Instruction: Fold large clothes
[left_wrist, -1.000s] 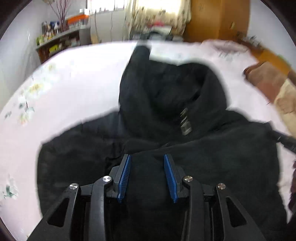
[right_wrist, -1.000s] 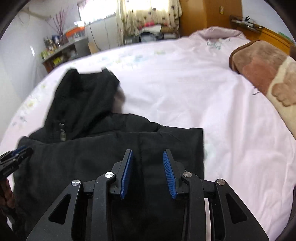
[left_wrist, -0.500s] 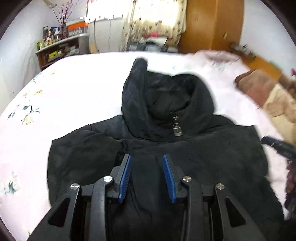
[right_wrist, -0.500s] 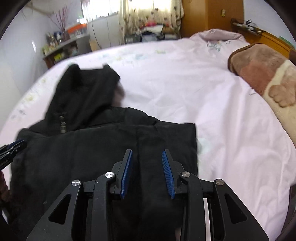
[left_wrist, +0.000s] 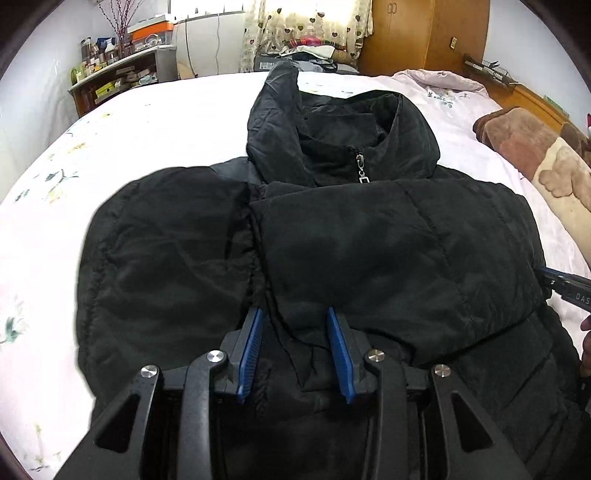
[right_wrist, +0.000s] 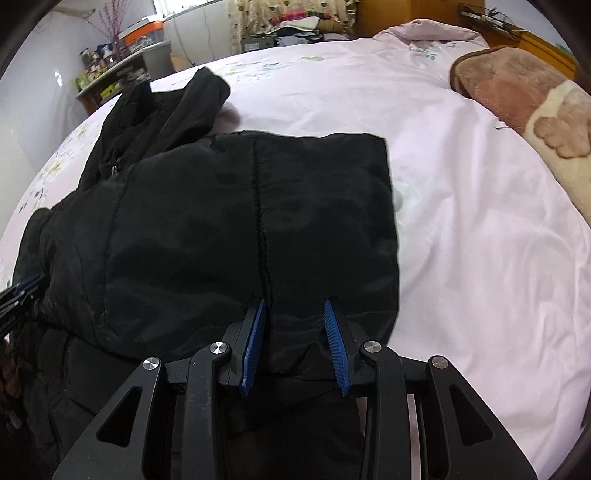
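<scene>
Black jacket (left_wrist: 369, 236), near hem hidden behind both tools, padded folds clamped in each.

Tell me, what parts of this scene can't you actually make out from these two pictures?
- Jacket hem: cut off by the bottom edge and hidden by the left hand-held gripper in the left view, and by the right hand-held gripper in the right view.
- Sleeves: folded into the black bulk, outlines unclear in both views.
- Shelf items: too small to identify.
- Person: only a bit of hand at the left view's right edge.
</scene>
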